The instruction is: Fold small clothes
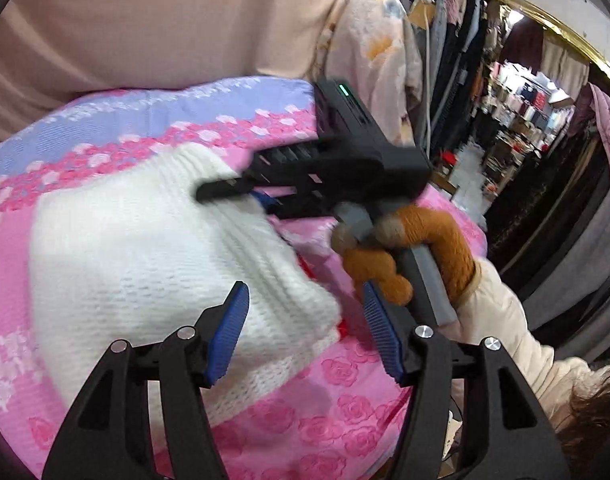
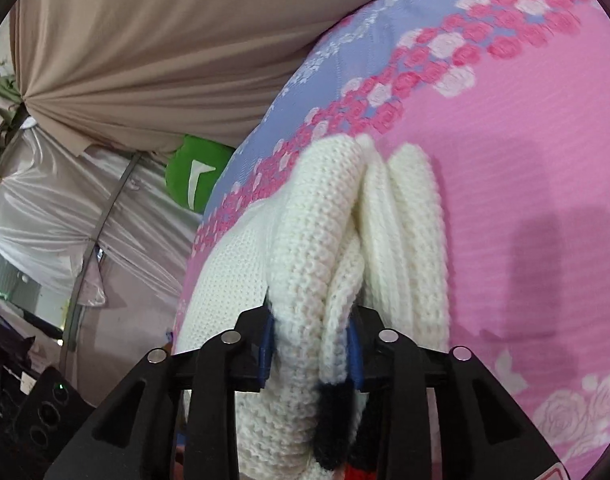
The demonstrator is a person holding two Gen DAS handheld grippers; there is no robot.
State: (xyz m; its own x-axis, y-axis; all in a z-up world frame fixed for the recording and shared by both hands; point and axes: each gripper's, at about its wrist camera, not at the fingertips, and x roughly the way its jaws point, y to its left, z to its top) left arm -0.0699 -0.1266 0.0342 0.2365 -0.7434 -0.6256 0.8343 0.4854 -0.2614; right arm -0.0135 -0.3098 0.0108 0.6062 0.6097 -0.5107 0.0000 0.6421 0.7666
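Right wrist: right tool clamping bunched white knit garment; left tool wide, empty.

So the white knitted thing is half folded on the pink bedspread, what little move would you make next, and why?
Probably carry the gathered end across and lay it flat. The right gripper is clamped on a bunched fold of the white knit garment, while the left gripper hangs open above its near edge, holding nothing. The rest of the knit lies on the pink floral bedspread.
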